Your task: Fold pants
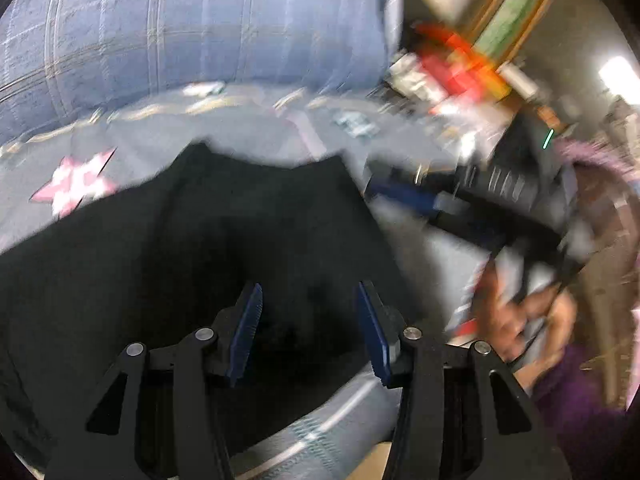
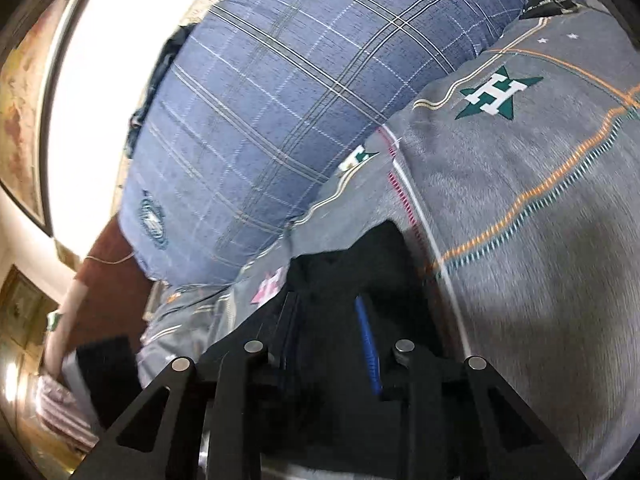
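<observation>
Black pants (image 1: 200, 240) lie spread on a grey patterned bed cover (image 1: 240, 120). In the left wrist view my left gripper (image 1: 309, 286) hovers over the pants' right part, its blue pads (image 1: 248, 320) apart with only dark cloth below them. At the right a hand (image 1: 520, 312) holds the blurred body of the other gripper (image 1: 500, 188) beside the pants' edge. In the right wrist view my right gripper (image 2: 324, 300) sits low over the pants (image 2: 372, 248), and black cloth fills the narrow gap between its pads (image 2: 366, 344). Whether they press on it is too dark to see.
A big blue plaid duvet (image 1: 200, 20) (image 2: 300, 100) is bunched at the far side of the bed cover (image 2: 520, 200). A pink star print (image 1: 74, 184) shows left of the pants. Red clutter (image 1: 452, 64) lies beyond the bed. A bright window (image 2: 80, 100) and a striped cloth (image 2: 60, 412) are at the left.
</observation>
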`<state>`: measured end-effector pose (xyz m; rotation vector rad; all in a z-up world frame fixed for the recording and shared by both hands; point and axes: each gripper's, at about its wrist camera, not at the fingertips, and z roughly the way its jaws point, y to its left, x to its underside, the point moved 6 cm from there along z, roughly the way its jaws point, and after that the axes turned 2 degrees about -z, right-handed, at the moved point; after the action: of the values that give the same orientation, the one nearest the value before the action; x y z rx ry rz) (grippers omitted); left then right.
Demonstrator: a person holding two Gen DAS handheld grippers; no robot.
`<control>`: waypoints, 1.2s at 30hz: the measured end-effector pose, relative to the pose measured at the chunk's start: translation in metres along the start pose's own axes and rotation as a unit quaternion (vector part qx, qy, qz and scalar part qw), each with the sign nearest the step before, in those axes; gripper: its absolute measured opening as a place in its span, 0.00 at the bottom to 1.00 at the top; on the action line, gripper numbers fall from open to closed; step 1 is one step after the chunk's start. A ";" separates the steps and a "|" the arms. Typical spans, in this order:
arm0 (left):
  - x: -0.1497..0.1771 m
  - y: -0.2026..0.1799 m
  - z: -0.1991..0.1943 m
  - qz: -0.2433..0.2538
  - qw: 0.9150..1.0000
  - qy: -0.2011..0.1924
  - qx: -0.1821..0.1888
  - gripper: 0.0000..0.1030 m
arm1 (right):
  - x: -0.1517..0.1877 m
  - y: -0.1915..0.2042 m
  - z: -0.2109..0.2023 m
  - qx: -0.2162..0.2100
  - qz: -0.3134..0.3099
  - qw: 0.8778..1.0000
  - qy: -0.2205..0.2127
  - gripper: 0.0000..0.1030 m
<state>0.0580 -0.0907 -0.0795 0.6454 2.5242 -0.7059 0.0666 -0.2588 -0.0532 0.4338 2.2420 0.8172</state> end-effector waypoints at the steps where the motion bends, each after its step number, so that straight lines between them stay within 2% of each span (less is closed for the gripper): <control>1: 0.004 0.005 0.005 -0.004 1.000 0.008 -0.014 0.46 | 0.003 0.000 0.008 0.004 -0.001 1.000 0.005 0.28; 3: 0.013 0.017 0.012 -0.018 0.999 0.012 -0.024 0.46 | 0.003 -0.002 0.037 0.007 0.002 0.999 0.047 0.31; 4: 0.014 0.020 0.010 -0.017 1.000 -0.004 -0.019 0.46 | 0.006 -0.007 0.048 0.019 0.003 0.998 0.061 0.31; 5: 0.016 0.021 0.009 -0.014 1.000 -0.003 -0.019 0.46 | 0.008 -0.012 0.061 0.041 0.004 0.997 0.073 0.28; 10: 0.023 0.029 -0.014 -0.034 0.999 -0.016 -0.026 0.46 | 0.010 0.003 0.054 0.063 -0.044 0.996 0.051 0.31; 13: 0.040 0.049 -0.053 -0.042 0.995 -0.063 -0.070 0.46 | 0.024 0.031 0.041 0.040 -0.106 0.992 0.051 0.32; 15: 0.051 0.064 -0.073 -0.055 0.990 -0.088 -0.096 0.47 | 0.041 0.047 0.044 0.040 -0.143 0.987 0.063 0.41; 16: 0.062 0.076 -0.090 -0.068 0.985 -0.110 -0.116 0.49 | 0.051 0.053 0.051 0.040 -0.155 0.984 0.077 0.43; 18: 0.076 0.096 -0.110 -0.097 0.975 -0.139 -0.142 0.50 | 0.069 0.056 0.072 0.074 -0.188 0.973 0.114 0.47; 21: 0.096 0.122 -0.130 -0.136 0.960 -0.177 -0.170 0.51 | 0.076 0.066 0.076 0.122 -0.243 0.957 0.105 0.49; 23: 0.109 0.138 -0.137 -0.174 0.949 -0.195 -0.179 0.58 | 0.073 0.069 0.069 0.118 -0.224 0.963 0.091 0.49; 24: 0.115 0.146 -0.141 -0.196 0.943 -0.205 -0.172 0.60 | 0.072 0.075 0.068 0.112 -0.217 0.966 0.089 0.50; 26: 0.126 0.158 -0.148 -0.227 0.935 -0.219 -0.163 0.61 | 0.070 0.093 0.069 0.112 -0.234 0.961 0.092 0.53; 27: 0.128 0.163 -0.150 -0.244 0.929 -0.226 -0.162 0.61 | 0.070 0.104 0.071 0.098 -0.240 0.961 0.094 0.54; 29: 0.130 0.164 -0.151 -0.251 0.926 -0.237 -0.149 0.69 | 0.069 0.137 0.078 0.052 -0.249 0.961 0.107 0.55; 31: 0.128 0.162 -0.147 -0.252 0.926 -0.240 -0.148 0.74 | 0.074 0.166 0.092 0.022 -0.255 0.956 0.143 0.59; 33: 0.126 0.163 -0.141 -0.259 0.927 -0.239 -0.128 0.74 | 0.085 0.198 0.115 0.017 -0.278 0.943 0.180 0.66; 34: 0.124 0.164 -0.135 -0.267 0.929 -0.233 -0.110 0.74 | 0.092 0.214 0.127 0.018 -0.298 0.935 0.193 0.66; 36: 0.118 0.165 -0.124 -0.275 0.931 -0.217 -0.099 0.74 | 0.106 0.244 0.150 0.022 -0.342 0.913 0.219 0.66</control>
<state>0.0180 0.1426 -0.1052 -0.2860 2.3033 -0.6663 0.1160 0.0417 -0.0278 -0.5615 2.5582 0.5105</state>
